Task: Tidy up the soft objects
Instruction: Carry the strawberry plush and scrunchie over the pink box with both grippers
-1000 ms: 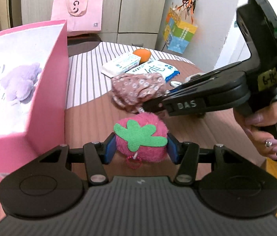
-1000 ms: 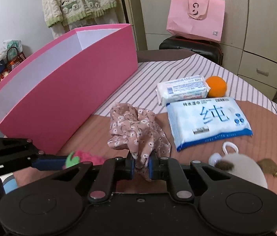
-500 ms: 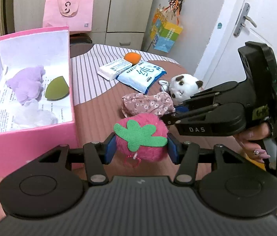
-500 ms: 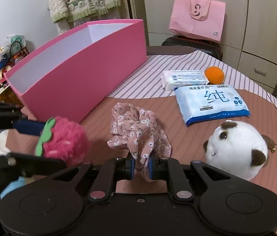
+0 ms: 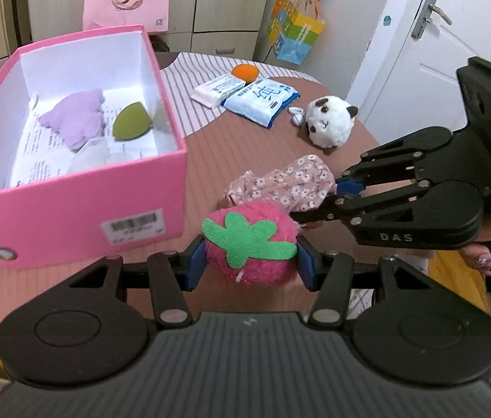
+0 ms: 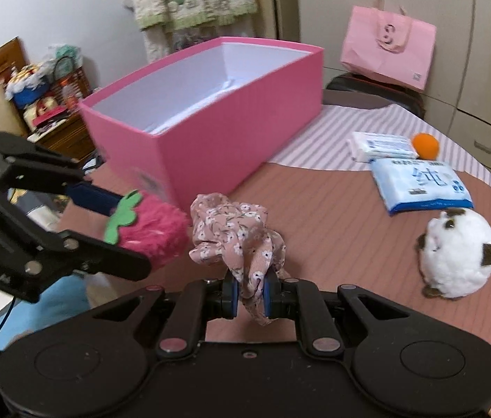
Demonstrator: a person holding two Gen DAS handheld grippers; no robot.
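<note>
Beside the open pink cardboard box (image 5: 82,205), the left gripper (image 5: 249,258) is clamping a fuzzy pink strawberry plush (image 5: 250,244) above the table, and the right gripper (image 6: 248,295) is pinching a floral fabric scrunchie (image 6: 235,233). Risk: the two adjacent loads are likely to collide or snag.

you're holding a fuzzy pink plush strawberry (image 5: 250,244) with a flat green felt leaf in the left gripper (image 5: 250,266), whose body is matt black plastic with blue rubbery pads. your right gripper (image 6: 248,296), same matt plastic, pinches a thin floral cloth scrunchie (image 6: 235,233). the pink box (image 5: 71,216) looks like smooth matt cardboard, white inside, lined with printed paper. the panda toy (image 5: 329,123) is fluffy plush. the wipes pack (image 6: 423,186) is glossy plastic film. the table cover (image 6: 332,230) is finely ribbed.
</note>
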